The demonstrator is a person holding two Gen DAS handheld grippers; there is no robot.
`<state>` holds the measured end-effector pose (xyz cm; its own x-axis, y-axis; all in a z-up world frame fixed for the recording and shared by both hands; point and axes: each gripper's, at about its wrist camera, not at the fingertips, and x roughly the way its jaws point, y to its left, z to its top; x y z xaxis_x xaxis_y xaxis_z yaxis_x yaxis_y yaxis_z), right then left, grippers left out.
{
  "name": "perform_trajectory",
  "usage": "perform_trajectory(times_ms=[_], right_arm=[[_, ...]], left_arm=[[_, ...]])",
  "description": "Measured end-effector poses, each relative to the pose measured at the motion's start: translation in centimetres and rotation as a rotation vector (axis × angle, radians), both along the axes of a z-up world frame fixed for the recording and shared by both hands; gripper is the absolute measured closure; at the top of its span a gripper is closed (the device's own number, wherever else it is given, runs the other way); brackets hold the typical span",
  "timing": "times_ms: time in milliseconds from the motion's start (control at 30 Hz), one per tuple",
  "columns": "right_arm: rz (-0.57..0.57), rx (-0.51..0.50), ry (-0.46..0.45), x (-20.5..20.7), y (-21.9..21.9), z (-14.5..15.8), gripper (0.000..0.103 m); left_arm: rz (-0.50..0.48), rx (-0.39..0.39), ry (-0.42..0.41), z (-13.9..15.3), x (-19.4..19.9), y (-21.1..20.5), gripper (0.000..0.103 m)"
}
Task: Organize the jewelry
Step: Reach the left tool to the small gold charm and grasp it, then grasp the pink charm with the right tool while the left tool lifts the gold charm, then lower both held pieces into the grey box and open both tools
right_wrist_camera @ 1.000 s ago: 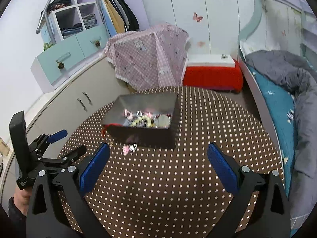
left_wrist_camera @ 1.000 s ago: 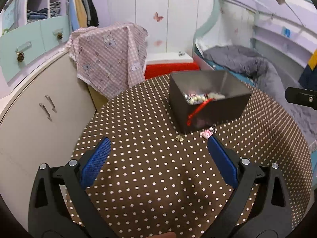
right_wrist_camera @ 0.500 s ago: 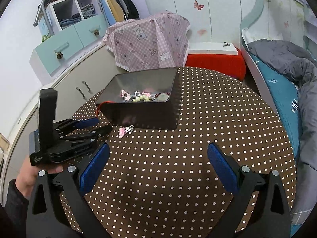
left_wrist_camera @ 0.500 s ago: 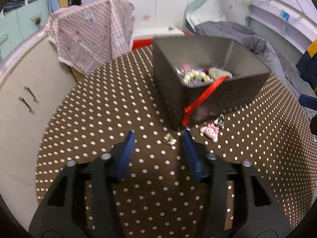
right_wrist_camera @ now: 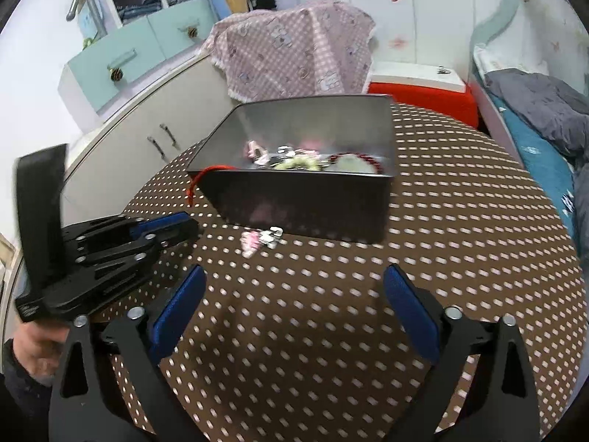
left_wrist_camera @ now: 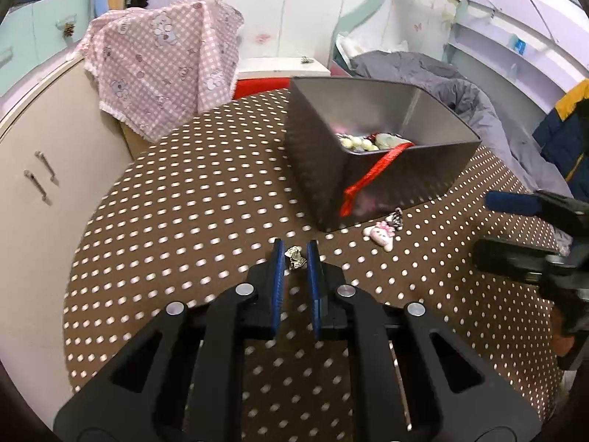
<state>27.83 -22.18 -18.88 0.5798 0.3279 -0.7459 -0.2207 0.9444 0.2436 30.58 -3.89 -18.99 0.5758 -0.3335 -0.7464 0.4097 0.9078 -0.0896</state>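
A dark metal box (left_wrist_camera: 412,180) (right_wrist_camera: 305,199) stands on the brown polka-dot table and holds beads and other jewelry, with a red cord (left_wrist_camera: 371,176) hanging over its corner. My left gripper (left_wrist_camera: 295,258) is low on the table, its blue pads closed on a small gold-silver trinket (left_wrist_camera: 295,257). It also shows in the right wrist view (right_wrist_camera: 176,224). A pink charm (left_wrist_camera: 383,234) (right_wrist_camera: 252,241) and a small silver piece (left_wrist_camera: 397,218) lie in front of the box. My right gripper (right_wrist_camera: 292,294) is open and empty, above the table before the box.
The round table (left_wrist_camera: 176,221) ends near a beige cabinet (left_wrist_camera: 40,169) on the left. A pink checked cloth (left_wrist_camera: 165,62) drapes behind it. A red and white box (right_wrist_camera: 419,88) and a bed with grey bedding (right_wrist_camera: 541,103) lie beyond.
My left gripper moved forward and down to the trinket and its jaws closed around it. My right gripper moved closer to the box and stayed open.
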Motion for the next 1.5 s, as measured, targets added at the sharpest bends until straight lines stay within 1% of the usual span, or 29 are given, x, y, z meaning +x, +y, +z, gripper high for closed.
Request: perform_trajectory(times_ms=[67, 133, 167, 267, 300, 333, 367, 400, 467, 500, 600, 733, 933, 1133, 1300, 1500], right_arm=[[0.015, -0.009, 0.014, 0.9, 1.1, -0.5, 0.02], [0.013, -0.018, 0.034, 2.0, 2.2, -1.4, 0.028], [0.008, -0.02, 0.042, 2.4, 2.6, -1.6, 0.034], [-0.01, -0.083, 0.011, 2.8, 4.1, -1.9, 0.038], [-0.007, -0.105, 0.002, 2.8, 4.5, -2.0, 0.045], [-0.006, -0.142, -0.012, 2.6, 5.0, -2.1, 0.048], [-0.006, -0.165, -0.022, 2.5, 5.3, -2.2, 0.055], [-0.006, -0.191, -0.035, 2.3, 5.4, -2.3, 0.065], [0.001, -0.176, -0.033, 2.1, 5.0, -2.3, 0.075], [0.01, -0.15, -0.024, 2.0, 4.5, -2.3, 0.076], [0.027, -0.113, -0.023, 1.1, 3.6, -2.0, 0.076], [0.026, -0.068, -0.043, -1.0, 2.0, -0.7, 0.08], [0.033, -0.036, -0.104, -3.3, 0.1, 3.1, 0.079], [0.038, 0.005, -0.177, -4.2, -1.6, 7.3, 0.079], [0.054, 0.021, -0.257, -4.0, -2.0, 11.2, 0.079], [0.07, 0.015, -0.318, -2.6, -2.4, 14.3, 0.079]], left_arm=[[0.027, -0.013, -0.008, 0.5, -0.4, 1.0, 0.091], [0.048, -0.023, -0.015, 0.8, -0.8, 1.9, 0.091], [0.056, -0.025, -0.019, 1.0, -1.1, 2.2, 0.091], [0.066, -0.032, -0.019, 1.0, -1.8, 2.8, 0.091], [0.068, -0.034, -0.018, 1.0, -2.1, 2.9, 0.091], [0.07, -0.035, -0.017, 0.9, -2.2, 3.0, 0.091], [0.072, -0.037, -0.016, 0.9, -2.4, 3.0, 0.091], [0.074, -0.042, -0.015, 0.8, -2.4, 3.0, 0.091], [0.075, -0.048, -0.014, 0.8, -2.6, 3.0, 0.091], [0.074, -0.051, -0.015, 0.9, -2.6, 3.3, 0.091], [0.069, -0.06, -0.024, 1.2, -2.9, 3.3, 0.091], [0.057, -0.072, -0.047, 2.2, -3.4, 3.2, 0.091], [0.042, -0.073, -0.091, 4.1, -4.3, 2.8, 0.091], [0.03, -0.08, -0.147, 6.7, -4.9, 2.3, 0.091], [0.016, -0.074, -0.204, 9.4, -4.3, 1.5, 0.091], [0.0, -0.098, -0.271, 12.7, -3.2, 0.3, 0.091]])
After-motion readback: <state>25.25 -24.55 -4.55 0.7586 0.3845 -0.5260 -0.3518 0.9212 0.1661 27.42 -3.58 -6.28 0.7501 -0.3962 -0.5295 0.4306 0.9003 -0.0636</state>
